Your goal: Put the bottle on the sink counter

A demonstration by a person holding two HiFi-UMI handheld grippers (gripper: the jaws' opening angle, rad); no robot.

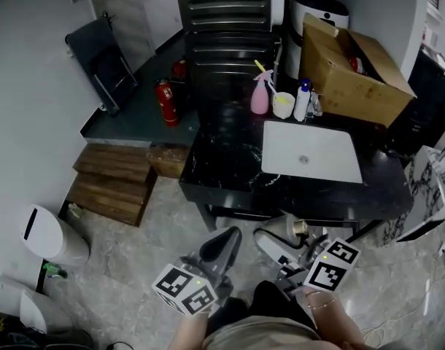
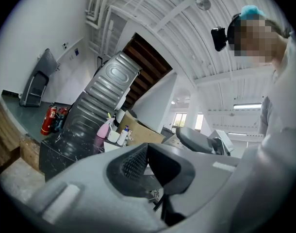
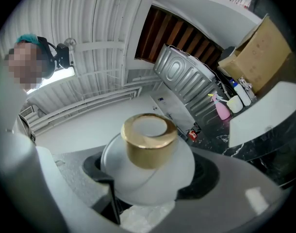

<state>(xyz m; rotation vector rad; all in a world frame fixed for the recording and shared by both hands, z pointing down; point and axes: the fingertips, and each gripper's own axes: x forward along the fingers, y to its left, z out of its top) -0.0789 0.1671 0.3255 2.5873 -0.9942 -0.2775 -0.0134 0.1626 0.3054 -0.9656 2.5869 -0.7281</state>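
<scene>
A round white bottle (image 3: 153, 171) with a gold cap (image 3: 148, 141) sits between the jaws of my right gripper (image 3: 149, 181), which is shut on it. In the head view this gripper (image 1: 284, 240) is low and close to my body, with the bottle (image 1: 279, 238) in front of the black marble sink counter (image 1: 222, 159). My left gripper (image 1: 221, 248) hangs beside it to the left, also short of the counter. Its jaws (image 2: 150, 166) are closed together with nothing between them. The white sink basin (image 1: 310, 152) is set into the counter's right half.
At the back of the counter stand a pink spray bottle (image 1: 260, 95), a pale cup (image 1: 283, 104), a blue-capped white bottle (image 1: 302, 100) and an open cardboard box (image 1: 354, 68). A red fire extinguisher (image 1: 166, 102) and wooden steps (image 1: 113, 181) are on the left, and a white bin (image 1: 51, 235) stands on the floor.
</scene>
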